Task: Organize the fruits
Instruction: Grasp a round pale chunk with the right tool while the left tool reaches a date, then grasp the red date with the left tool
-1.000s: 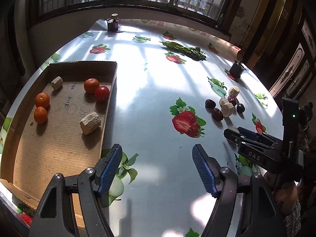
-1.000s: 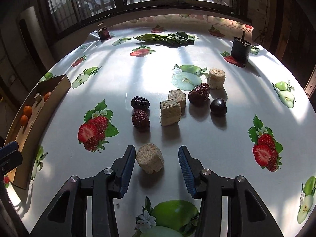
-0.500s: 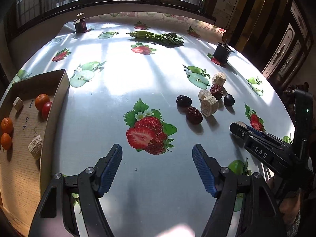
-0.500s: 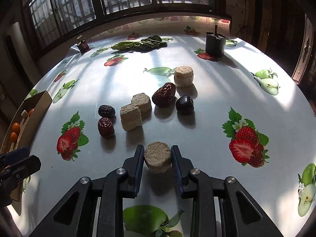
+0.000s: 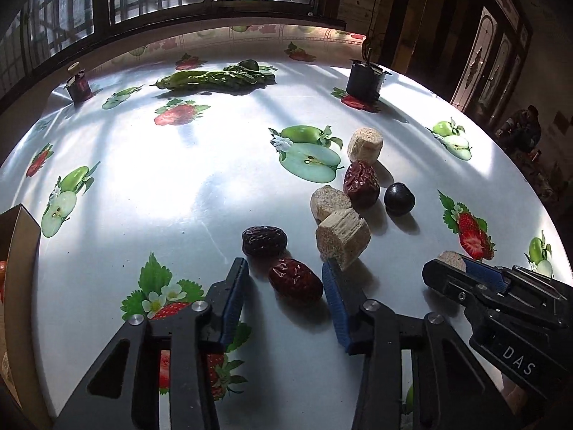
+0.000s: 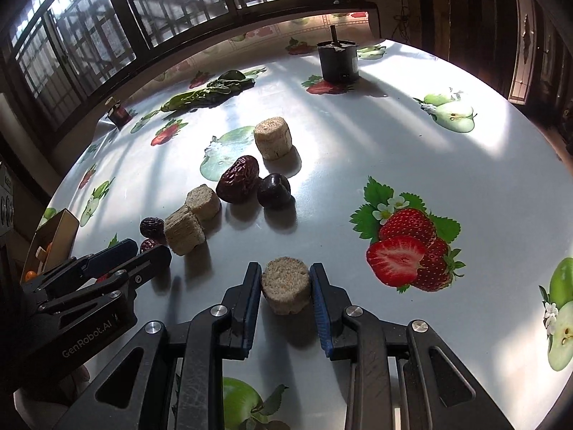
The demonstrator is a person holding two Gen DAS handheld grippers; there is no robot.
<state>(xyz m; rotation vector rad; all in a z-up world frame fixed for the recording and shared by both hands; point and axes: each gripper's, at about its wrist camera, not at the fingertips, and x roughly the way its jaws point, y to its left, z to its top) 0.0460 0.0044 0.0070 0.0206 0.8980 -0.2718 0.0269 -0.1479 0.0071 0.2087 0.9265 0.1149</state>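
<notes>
My left gripper [image 5: 284,281] is open around a red date [image 5: 295,280] lying on the table; a darker date [image 5: 264,240] lies just beyond it. My right gripper [image 6: 285,288] is shut on a round beige biscuit-like piece [image 6: 285,285], held just above the table; it also shows in the left wrist view [image 5: 452,258]. Beyond lie a beige block [image 5: 342,238], a second beige piece [image 5: 328,201], a big red date [image 5: 361,183], a dark plum [image 5: 399,199] and a far beige cylinder [image 5: 365,145].
A cardboard tray [image 6: 57,240] with oranges stands at the table's left edge. A black pot [image 6: 338,61], leafy greens [image 5: 218,77] and a small jar [image 5: 79,86] sit at the far side. The fruit-print tablecloth [image 5: 179,179] is glossy.
My left gripper has swung right from the cardboard tray to the dates and now straddles the red date. My right gripper has closed on the round beige piece and lifted it slightly.
</notes>
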